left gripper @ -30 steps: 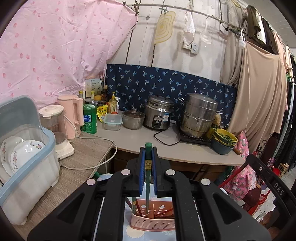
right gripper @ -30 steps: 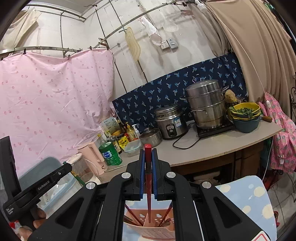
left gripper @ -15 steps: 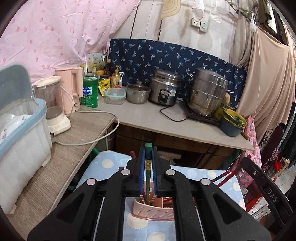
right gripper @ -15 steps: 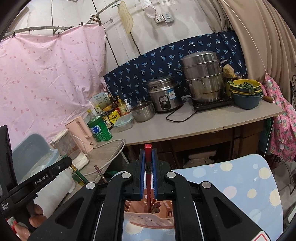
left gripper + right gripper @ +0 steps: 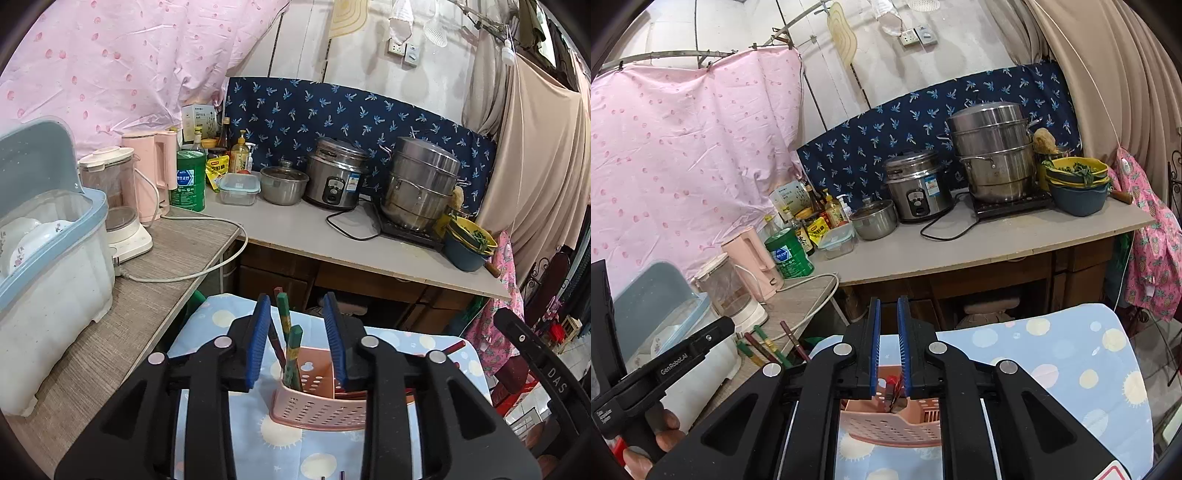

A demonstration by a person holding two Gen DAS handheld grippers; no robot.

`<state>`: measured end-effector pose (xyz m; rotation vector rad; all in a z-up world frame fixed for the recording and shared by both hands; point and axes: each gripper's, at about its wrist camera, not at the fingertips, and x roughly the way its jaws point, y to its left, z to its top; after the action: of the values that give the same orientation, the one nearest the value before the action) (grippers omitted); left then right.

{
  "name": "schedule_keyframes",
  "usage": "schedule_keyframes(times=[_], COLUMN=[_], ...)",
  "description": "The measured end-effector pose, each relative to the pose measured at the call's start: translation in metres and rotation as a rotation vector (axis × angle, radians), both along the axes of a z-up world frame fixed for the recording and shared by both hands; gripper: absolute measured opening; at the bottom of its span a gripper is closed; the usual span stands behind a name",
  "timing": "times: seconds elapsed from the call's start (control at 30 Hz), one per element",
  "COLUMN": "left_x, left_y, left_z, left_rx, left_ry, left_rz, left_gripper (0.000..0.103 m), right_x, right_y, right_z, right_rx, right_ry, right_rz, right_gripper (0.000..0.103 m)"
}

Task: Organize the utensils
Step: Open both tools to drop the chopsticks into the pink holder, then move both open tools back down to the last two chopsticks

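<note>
Pink perforated utensil basket is sitting on a light blue cloth with sun and dot print, low in both wrist views; its walls are dotted with small round holes and one inner divider is carrying a heart-shaped cutout. Green-handled chopsticks are standing tilted in the basket's left compartment, patterned bands near their tops, with a dark red stick beside them; three sticks are countable there in the left view, more may be hidden. Left gripper is hovering over the basket, its blue-padded jaws opening, the green chopsticks rising between the pads but touching neither. Right gripper is poised above the same basket, jaws parting just slightly with a narrow gap showing; a red chopstick tip is sitting below that gap, inside the basket, apparently free of the pads. Right view is showing the other gripper's handle reading "GenRobot.AI", held by a hand; left view is showing "DAS" on a black handle at right. Counter behind is holding two steel cookers, one small lidded pot, one green canister with a blue label too small to read, one pink kettle.
</note>
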<state>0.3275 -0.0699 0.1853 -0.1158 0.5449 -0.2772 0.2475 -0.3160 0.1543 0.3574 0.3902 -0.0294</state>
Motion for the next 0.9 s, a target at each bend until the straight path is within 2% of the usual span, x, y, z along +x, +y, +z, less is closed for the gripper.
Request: schedule_keyframes(times=[0.23, 0.53, 0.9], left_x=[-0.022, -0.058, -0.111], left_y=[0.003, 0.009, 0.017], left_z=[0.004, 0.007, -0.014], left_rx=[0.017, 0.055, 0.11], left_ry=[-0.019, -0.032, -0.009], left_rz=[-0.007, -0.006, -0.011], left_gripper=[0.033, 0.033, 0.038], right_x=[-0.027, -0.06, -0.117], right_y=[0.009, 0.019, 0.047], right_z=[0.007, 0.002, -0.022], right_rx=[-0.019, -0.026, -0.085], right_ry=[-0.023, -0.001, 0.04], right_rz=[0.017, 0.042, 0.093], right_gripper=[0.015, 0.017, 0.017])
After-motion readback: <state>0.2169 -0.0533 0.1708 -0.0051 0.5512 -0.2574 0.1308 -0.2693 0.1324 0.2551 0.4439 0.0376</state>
